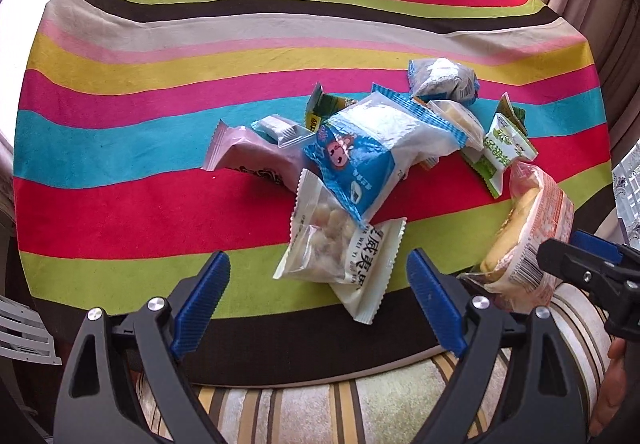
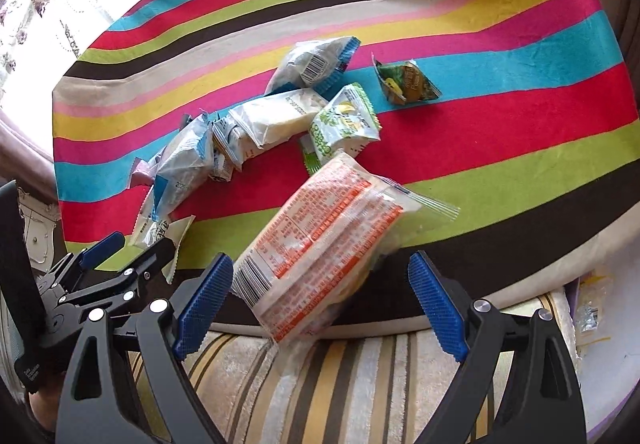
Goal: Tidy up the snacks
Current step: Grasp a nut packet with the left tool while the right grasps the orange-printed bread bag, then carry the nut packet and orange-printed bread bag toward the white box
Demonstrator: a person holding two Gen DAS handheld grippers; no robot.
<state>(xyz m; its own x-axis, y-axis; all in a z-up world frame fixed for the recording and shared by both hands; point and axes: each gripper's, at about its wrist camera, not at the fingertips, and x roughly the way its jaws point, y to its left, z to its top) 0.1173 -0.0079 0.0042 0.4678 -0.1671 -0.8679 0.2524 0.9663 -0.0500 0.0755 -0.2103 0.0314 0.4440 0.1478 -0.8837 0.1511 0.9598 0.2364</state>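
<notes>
A heap of snack packets lies on a striped cloth (image 1: 120,91). In the left wrist view my left gripper (image 1: 318,300) stands open, its pads either side of the near end of a white packet of pale pieces (image 1: 340,248). A blue-and-white packet (image 1: 372,147) overlaps it, with a pink packet (image 1: 248,155) to its left. In the right wrist view my right gripper (image 2: 320,300) is open around the near end of an orange-printed bread packet (image 2: 320,244), which hangs over the cloth's front edge. Neither gripper's pads touch a packet.
Green-and-white packets (image 2: 344,123) and a small green pouch (image 2: 406,83) lie further back, the pouch apart on the right. The right gripper shows at the left wrist view's right edge (image 1: 588,276). A striped cushion (image 2: 320,384) lies below the cloth's front edge. Curtains hang at the sides.
</notes>
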